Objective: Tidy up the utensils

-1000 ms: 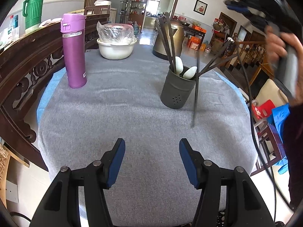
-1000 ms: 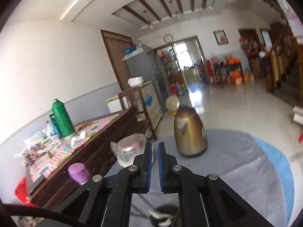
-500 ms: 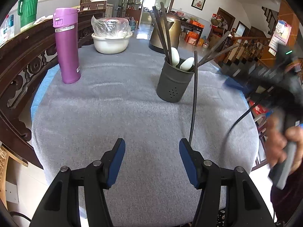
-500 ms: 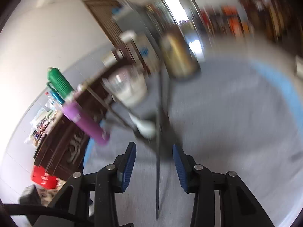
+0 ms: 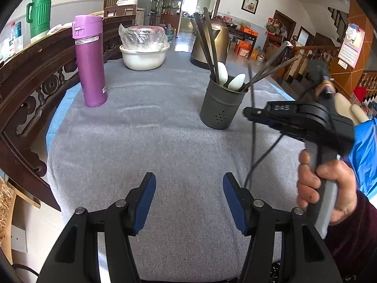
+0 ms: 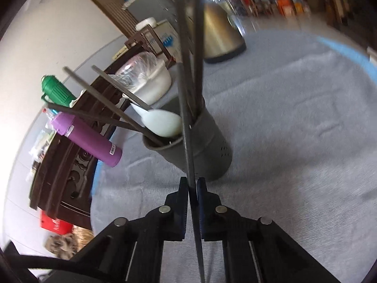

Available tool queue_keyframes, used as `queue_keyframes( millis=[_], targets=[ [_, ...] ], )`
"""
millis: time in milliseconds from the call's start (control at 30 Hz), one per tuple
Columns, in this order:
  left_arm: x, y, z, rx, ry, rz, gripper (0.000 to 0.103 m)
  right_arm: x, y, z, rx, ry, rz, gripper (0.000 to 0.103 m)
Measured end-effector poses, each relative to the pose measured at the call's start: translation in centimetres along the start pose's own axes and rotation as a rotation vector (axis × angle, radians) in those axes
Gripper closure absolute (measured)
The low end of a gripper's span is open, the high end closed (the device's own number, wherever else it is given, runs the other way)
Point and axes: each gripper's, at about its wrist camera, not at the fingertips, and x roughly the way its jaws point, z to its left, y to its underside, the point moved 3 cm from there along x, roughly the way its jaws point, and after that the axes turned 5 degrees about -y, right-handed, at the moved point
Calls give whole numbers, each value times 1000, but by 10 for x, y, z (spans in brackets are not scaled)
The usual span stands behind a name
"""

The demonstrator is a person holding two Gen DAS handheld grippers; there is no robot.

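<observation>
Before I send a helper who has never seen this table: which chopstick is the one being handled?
Find the grey holder on the grey cloth, right of the purple flask. Just beside it, the right tool is shut on one dark chopstick. It alone stands outside the holder; the others and the white spoons sit inside.

Surface point(image 5: 146, 141): we see a grey cloth cover, matt, with a fine rough nap.
Holder point(image 5: 221, 108): we read it as matt dark grey, smooth, with small punched holes.
Chopstick point(image 6: 190, 165): dark, matt, slim and smooth.
Spoons point(image 5: 222, 73): white, smooth, faintly glossy.
Flask point(image 5: 90, 63): purple, smooth satin finish, with a paper label.
Kettle point(image 5: 220, 44): we note brushed golden metal with a soft sheen.
Basin point(image 5: 143, 57): glossy white, topped with crinkled clear plastic film.
Left gripper point(image 5: 188, 202): matt black plastic with blue pads point(image 5: 147, 200).
Rail point(image 5: 35, 77): carved dark wood, polished.
</observation>
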Motion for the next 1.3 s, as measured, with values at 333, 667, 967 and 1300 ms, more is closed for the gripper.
queue_keyframes(
  millis=[333, 667, 967, 1300],
  targets=[
    [0, 0, 1, -2, -2, -3, 43, -49, -15, 33, -26, -135, -108, 97],
    [2, 3, 2, -6, 5, 5, 43, -101, -56, 68, -79, -202, -408, 97],
    [10, 5, 10, -27, 7, 27, 43, -100, -85, 98, -182, -80, -702, 97],
    [29, 4, 27, -46, 8, 65, 43, -51, -100, 106, -297, 178, -804, 97]
  ],
)
